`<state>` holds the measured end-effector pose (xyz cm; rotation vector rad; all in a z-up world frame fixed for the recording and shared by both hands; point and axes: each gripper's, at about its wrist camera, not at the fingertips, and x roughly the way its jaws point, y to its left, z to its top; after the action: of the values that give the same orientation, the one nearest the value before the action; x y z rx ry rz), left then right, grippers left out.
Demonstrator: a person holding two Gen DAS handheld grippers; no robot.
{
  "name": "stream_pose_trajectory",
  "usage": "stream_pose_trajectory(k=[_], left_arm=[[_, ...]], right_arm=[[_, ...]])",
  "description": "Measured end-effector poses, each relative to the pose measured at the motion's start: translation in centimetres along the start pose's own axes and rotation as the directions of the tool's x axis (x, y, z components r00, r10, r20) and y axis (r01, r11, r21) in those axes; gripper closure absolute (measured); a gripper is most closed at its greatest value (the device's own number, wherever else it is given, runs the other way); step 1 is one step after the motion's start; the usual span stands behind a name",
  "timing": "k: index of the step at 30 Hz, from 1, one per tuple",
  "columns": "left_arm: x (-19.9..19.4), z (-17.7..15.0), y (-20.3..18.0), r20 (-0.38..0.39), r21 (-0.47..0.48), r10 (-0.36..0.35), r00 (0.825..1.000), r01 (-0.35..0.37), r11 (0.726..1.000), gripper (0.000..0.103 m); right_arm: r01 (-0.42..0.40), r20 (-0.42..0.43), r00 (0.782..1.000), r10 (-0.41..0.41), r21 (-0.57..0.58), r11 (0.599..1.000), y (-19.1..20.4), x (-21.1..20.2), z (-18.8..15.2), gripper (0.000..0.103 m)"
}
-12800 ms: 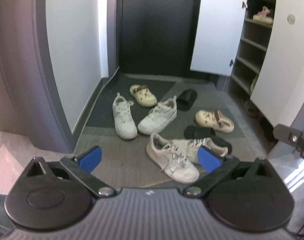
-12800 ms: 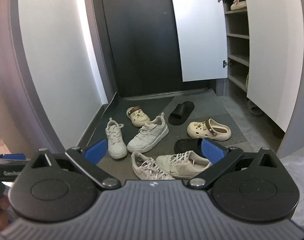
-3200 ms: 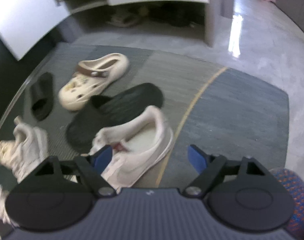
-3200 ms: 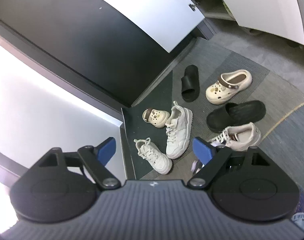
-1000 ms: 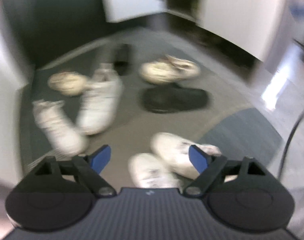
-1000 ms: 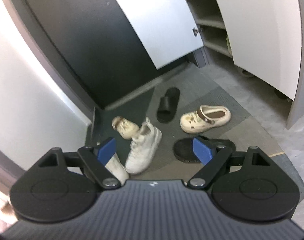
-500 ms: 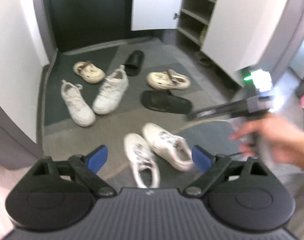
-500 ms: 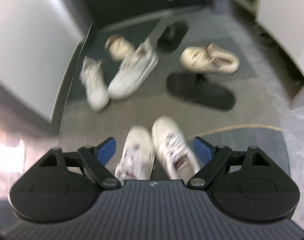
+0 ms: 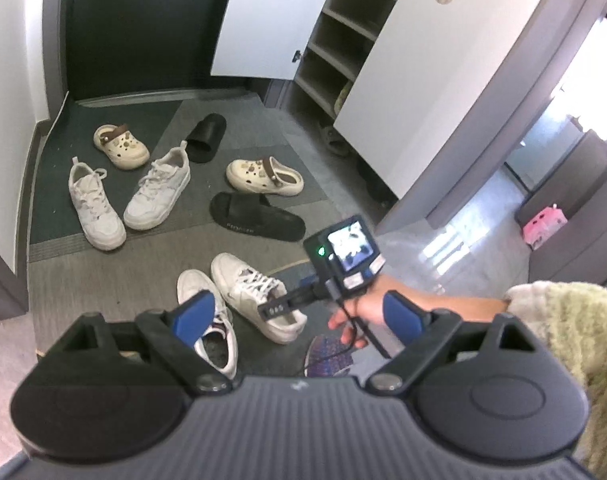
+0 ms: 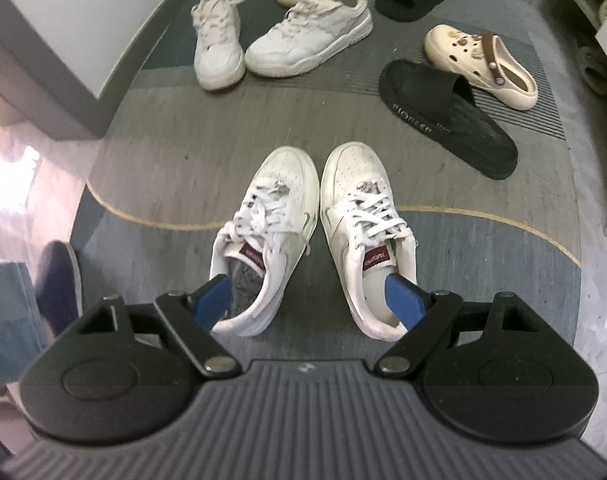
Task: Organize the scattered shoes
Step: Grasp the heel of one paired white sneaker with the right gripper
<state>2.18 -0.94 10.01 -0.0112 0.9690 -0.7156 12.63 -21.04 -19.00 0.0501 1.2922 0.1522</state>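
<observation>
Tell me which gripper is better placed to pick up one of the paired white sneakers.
Right. The right gripper hangs open just above the paired white sneakers, fingers over their heel openings. The left gripper is open but views them from higher.

A bare strip of mat (image 10: 207, 136) is left open between the paired white sneakers (image 10: 315, 232) and the two scattered white sneakers (image 10: 263, 40) beyond. To its right the way is blocked by a black slide (image 10: 447, 120), with a cream clog (image 10: 483, 64) just behind it. Beside the cabinet door (image 9: 431, 80), clear floor (image 9: 443, 232) is seen. The space over the pair's heels is taken up by the right gripper (image 10: 307, 304), its jaws spread wide.
</observation>
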Motion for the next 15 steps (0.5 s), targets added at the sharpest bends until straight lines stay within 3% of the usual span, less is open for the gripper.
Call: stream_pose_trajectory(k=[12, 15], left_arm=[[0.9, 0.7, 1.1, 0.002, -0.063, 0.015, 1.0, -0.015, 0.998, 0.008], [2.2, 0.7, 1.8, -0.016, -0.035, 0.098, 0.995, -0.098, 0.995, 0.008]], right_arm=[[-0.001, 0.002, 1.0, 0.001, 0.036, 0.999, -1.1, 0.8, 0.1, 0.017], [0.001, 0.038, 0.999, -0.002, 0.019, 1.0, -1.7, 2.1, 0.0, 0.017]])
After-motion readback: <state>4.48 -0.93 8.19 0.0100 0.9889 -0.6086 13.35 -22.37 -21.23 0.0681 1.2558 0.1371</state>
